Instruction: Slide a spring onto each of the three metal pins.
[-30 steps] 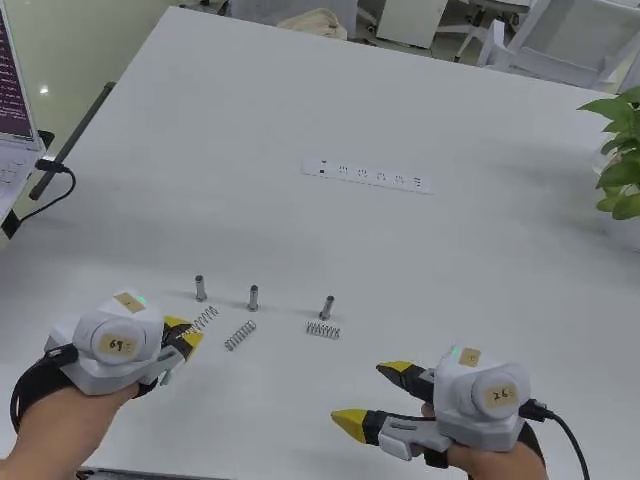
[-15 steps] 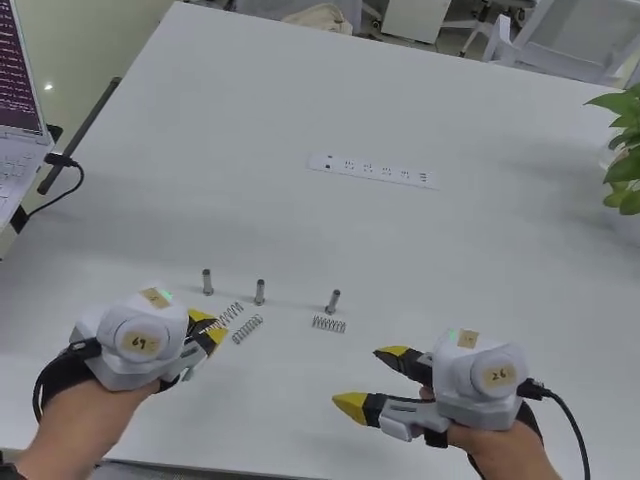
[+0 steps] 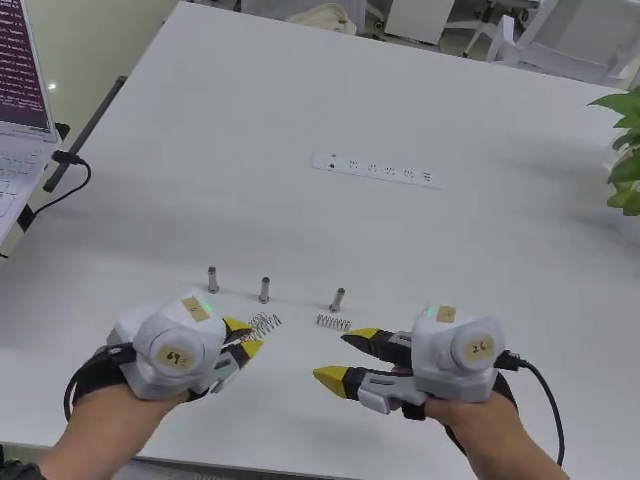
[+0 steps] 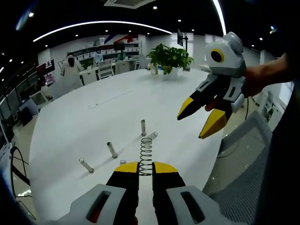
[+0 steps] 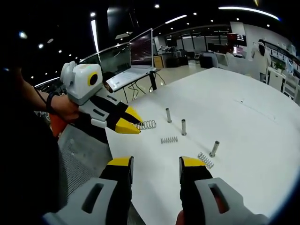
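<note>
- Over the counter (image 3: 400,260), left tool (image 4: 146,166) pinches a spring (image 4: 146,150) by one end, clear of the three pins (image 3: 265,290); right tool (image 5: 156,161) gapes wide, empty. Tips?
- Guessing here: aim the spring's free end square over one pin, keep both axes lined up, lower slowly.

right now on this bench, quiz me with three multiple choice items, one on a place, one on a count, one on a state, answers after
1. Where does the power strip lie, relative to the metal pins?
A. on their near side
B. on their far side
C. among them

2. How many metal pins stand on the table?
A. two
B. three
C. five

3. How is the left gripper?
A. open, empty
B. shut on a pin
C. shut on a spring

Answers:
1 B, the head view shows it farther up the table.
2 B, three stand in a row.
3 C, its jaws pinch a spring that sticks out forward.
</note>
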### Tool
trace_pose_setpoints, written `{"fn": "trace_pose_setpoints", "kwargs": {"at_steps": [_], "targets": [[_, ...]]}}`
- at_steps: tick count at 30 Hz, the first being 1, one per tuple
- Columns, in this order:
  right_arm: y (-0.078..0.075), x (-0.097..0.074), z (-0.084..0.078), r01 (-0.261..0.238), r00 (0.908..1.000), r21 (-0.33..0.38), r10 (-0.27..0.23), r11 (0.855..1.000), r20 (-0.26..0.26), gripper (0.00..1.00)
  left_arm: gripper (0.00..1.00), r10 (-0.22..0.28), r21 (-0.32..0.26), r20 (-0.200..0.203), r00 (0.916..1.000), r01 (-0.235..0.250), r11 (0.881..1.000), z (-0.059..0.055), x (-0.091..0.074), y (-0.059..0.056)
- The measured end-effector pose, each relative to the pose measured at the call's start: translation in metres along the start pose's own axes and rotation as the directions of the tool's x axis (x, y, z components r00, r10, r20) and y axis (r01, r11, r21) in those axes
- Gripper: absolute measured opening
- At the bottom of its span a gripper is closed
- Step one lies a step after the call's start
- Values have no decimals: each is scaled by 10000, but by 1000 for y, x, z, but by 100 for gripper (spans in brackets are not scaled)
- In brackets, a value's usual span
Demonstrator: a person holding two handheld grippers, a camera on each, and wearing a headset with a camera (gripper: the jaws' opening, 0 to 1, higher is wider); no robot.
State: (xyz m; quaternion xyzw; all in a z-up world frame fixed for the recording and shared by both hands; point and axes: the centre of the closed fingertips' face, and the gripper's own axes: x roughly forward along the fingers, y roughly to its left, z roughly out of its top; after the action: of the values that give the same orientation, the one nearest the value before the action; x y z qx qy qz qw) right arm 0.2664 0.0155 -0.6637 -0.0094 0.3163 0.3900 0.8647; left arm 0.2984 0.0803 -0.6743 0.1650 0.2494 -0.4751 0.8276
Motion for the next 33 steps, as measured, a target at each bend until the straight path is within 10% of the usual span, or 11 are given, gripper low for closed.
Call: {"fn": "trace_pose_setpoints", "kwargs": {"at_steps": [19, 33], "targets": [[20, 6, 4, -1036, 9945, 486, 1027, 9934, 212, 26, 2, -1406, 1128, 257, 9897, 1369, 9841, 15, -1, -48], [31, 2, 4, -1526, 9882, 468, 1518, 9872, 198, 20, 2, -1848, 1639, 108, 9827, 1806, 9698, 15, 1, -57]]}}
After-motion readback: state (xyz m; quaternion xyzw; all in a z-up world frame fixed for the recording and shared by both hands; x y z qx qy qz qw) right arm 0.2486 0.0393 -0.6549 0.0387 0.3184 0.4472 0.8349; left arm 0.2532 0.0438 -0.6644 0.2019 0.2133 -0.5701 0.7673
